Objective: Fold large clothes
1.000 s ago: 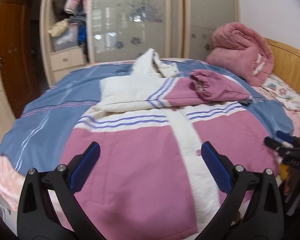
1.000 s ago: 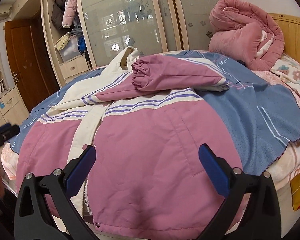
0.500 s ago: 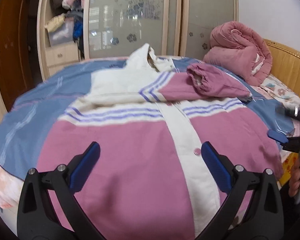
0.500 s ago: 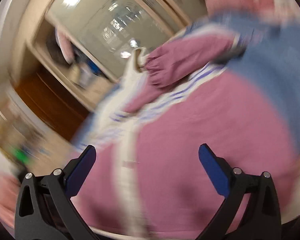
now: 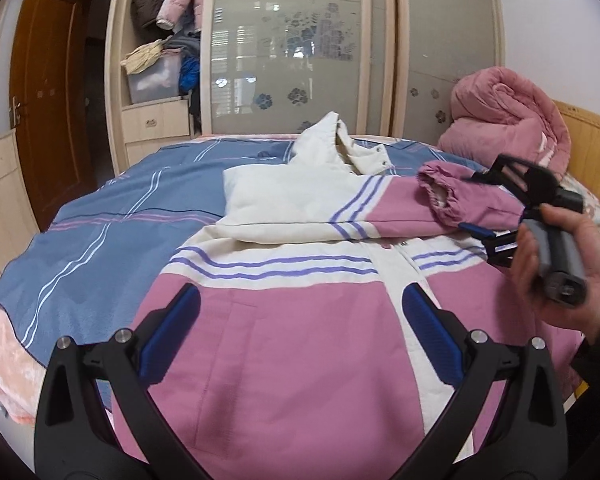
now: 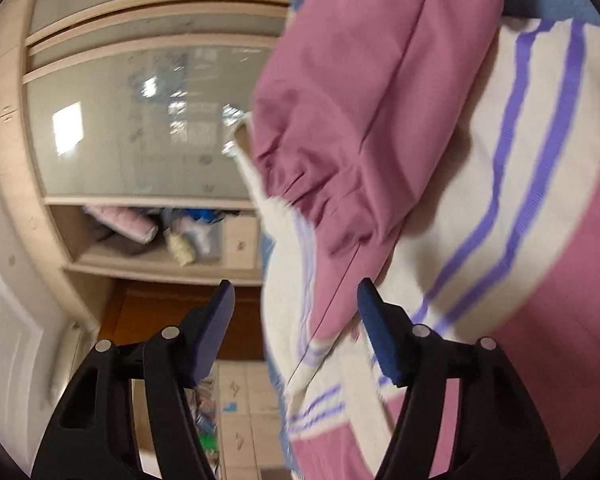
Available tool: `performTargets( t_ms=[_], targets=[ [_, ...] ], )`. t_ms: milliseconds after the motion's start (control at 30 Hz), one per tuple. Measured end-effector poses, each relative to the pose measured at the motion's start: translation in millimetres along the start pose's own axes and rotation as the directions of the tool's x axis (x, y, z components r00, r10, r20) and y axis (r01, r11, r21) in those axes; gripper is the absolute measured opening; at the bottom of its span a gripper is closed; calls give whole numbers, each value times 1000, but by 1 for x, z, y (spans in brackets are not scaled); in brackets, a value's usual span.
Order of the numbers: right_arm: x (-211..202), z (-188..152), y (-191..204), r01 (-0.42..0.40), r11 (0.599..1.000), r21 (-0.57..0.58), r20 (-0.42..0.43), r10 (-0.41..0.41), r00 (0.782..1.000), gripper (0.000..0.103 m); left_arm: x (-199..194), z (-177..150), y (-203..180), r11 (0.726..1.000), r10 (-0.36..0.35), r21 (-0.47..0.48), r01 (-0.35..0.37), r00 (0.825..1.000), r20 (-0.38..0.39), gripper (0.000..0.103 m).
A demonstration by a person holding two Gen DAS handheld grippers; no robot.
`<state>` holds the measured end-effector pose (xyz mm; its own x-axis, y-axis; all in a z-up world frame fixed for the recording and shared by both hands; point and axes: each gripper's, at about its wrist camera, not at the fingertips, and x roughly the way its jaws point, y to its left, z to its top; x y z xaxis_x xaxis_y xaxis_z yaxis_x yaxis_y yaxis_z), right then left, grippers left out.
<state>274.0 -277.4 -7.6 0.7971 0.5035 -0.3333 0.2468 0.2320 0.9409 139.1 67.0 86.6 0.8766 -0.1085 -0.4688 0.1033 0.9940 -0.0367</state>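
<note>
Right tongs (image 6: 296, 320) have been closing around the jacket's (image 5: 300, 360) pink sleeve (image 6: 360, 120), not yet gripping; left tongs (image 5: 296, 324) gape empty.

One jacket (image 5: 292, 320), two tongs (image 5: 296, 320) (image 6: 296, 312), one rolled quilt (image 5: 508, 120).

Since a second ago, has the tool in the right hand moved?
Yes. The right tool has come in from the bed's edge to the folded pink sleeve, rolled sideways, its jaws just closing around the sleeve's edge, not yet pressing.

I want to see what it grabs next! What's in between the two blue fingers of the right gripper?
In the right wrist view, the pink sleeve lies between the right gripper's closing jaws.
</note>
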Motion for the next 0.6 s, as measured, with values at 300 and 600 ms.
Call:
performTargets(
  t_ms=[300,600],
  targets=[
    [30,-1,31,318,932,-174,209,-281,937,31,-3,5,10,1000,-9,-19,9,1000,13,101],
    [33,-29,66,253,932,-260,256,-186,949,30,-9,13,25,997,-19,-70,21,999,31,101]
  ],
)
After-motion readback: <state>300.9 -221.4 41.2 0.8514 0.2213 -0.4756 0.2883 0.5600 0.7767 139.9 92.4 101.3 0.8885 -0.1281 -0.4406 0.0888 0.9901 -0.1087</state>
